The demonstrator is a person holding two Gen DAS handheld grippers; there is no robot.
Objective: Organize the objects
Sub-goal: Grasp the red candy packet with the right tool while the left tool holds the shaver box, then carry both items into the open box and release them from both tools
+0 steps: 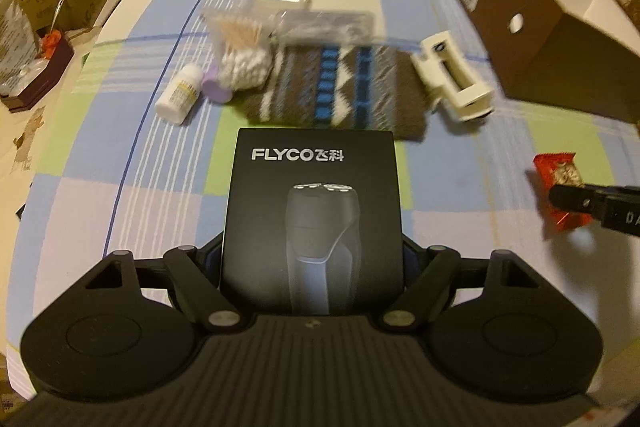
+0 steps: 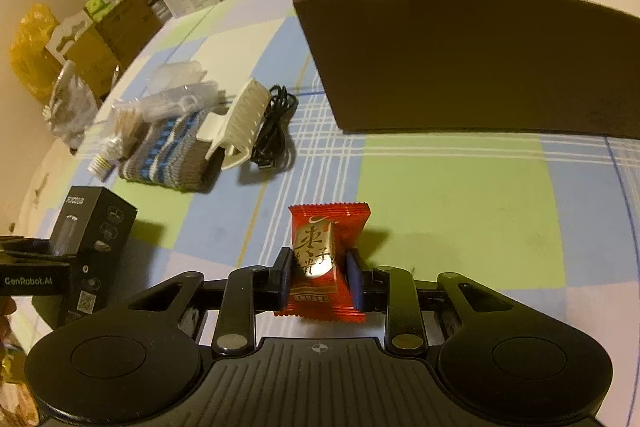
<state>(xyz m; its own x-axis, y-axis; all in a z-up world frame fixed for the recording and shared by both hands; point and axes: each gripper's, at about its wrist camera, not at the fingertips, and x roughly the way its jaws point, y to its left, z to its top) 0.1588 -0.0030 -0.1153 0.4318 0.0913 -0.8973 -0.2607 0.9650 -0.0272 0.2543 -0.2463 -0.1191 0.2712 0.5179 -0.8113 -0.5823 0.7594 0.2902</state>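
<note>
Holding one item apiece, both grippers are loaded and neither load is stowed yet. The left gripper [image 1: 312, 267] is clamped on the black shaver box [image 1: 312, 211], which stands upright between its fingers and appears lifted clear of the checked tablecloth [image 1: 152, 211]. The right gripper [image 2: 320, 279] is clamped on the red candy packet [image 2: 326, 259], its blue pads pressing the packet from both sides.

The brown storage box [image 2: 480, 59] stands ahead of the right gripper and slightly to its right, open at the top. Only part of its white inner walls shows; no contents are visible there, and the floor is hidden, so it cannot be determined whether anything is already stowed.

Remaining loose items lie ahead of the left gripper, grouped together on the cloth:
- white pill bottle [image 1: 178, 95], lying on its side
- purple-capped container [image 1: 216, 87], just beside the bottle
- bag of cotton swabs [image 1: 244, 63]
- clear plastic cases [image 1: 304, 11], behind the swabs; blurred
- knitted pouch [image 1: 340, 87], directly ahead of the shaver box
- cream hair clip [image 1: 452, 79], touching the pouch's right edge
- black cable [image 2: 272, 123], coiled just beside the clip

Judgement: the task is at an early stage. Two items are in transit, at least seven remain on the cloth, and the likely destination is the storage box.
</note>
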